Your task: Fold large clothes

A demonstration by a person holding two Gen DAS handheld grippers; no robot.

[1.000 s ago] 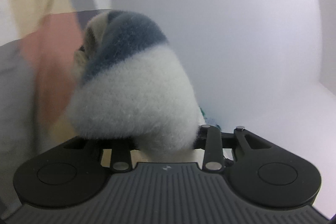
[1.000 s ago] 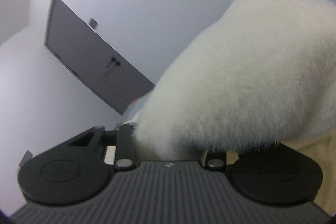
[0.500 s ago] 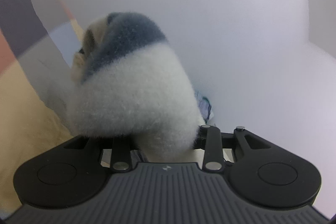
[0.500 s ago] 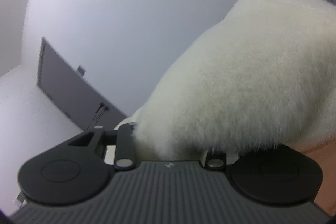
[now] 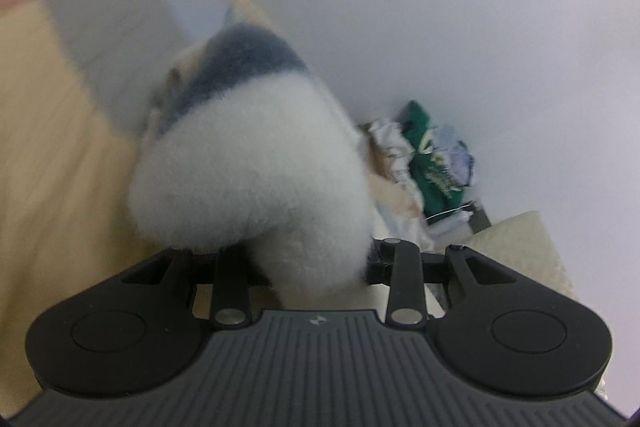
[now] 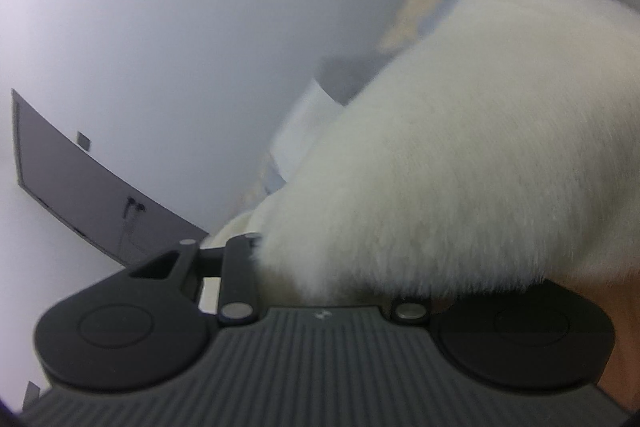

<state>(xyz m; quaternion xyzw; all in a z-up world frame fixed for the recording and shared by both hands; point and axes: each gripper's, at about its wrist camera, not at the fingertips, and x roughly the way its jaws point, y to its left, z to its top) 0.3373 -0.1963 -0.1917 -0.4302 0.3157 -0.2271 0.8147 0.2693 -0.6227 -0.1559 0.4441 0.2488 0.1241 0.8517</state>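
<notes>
A thick fluffy fleece garment, white with a blue-grey band [image 5: 256, 163], bulges out of my left gripper [image 5: 310, 263] and fills the middle of the left wrist view. The jaws are shut on it and the fingertips are buried in the pile. In the right wrist view another white part of the same fleece [image 6: 460, 167] spills out of my right gripper [image 6: 320, 267] toward the right. That gripper is also shut on the fabric, with its fingers hidden under the fur. Both views are blurred by motion.
A patchwork cover in yellow, grey and pale blue [image 5: 52, 155] lies to the left and below. A heap of clothes with a green garment [image 5: 428, 155] sits by the white wall. A cream textured cushion [image 5: 520, 239] is at the right. A dark grey panel [image 6: 80, 195] hangs on the wall.
Both grippers have sunk and swung with the fleece still clamped. The clothes heap and cushion came into the left view. The patchwork cover entered the right view's top right, and the panel slid left.
</notes>
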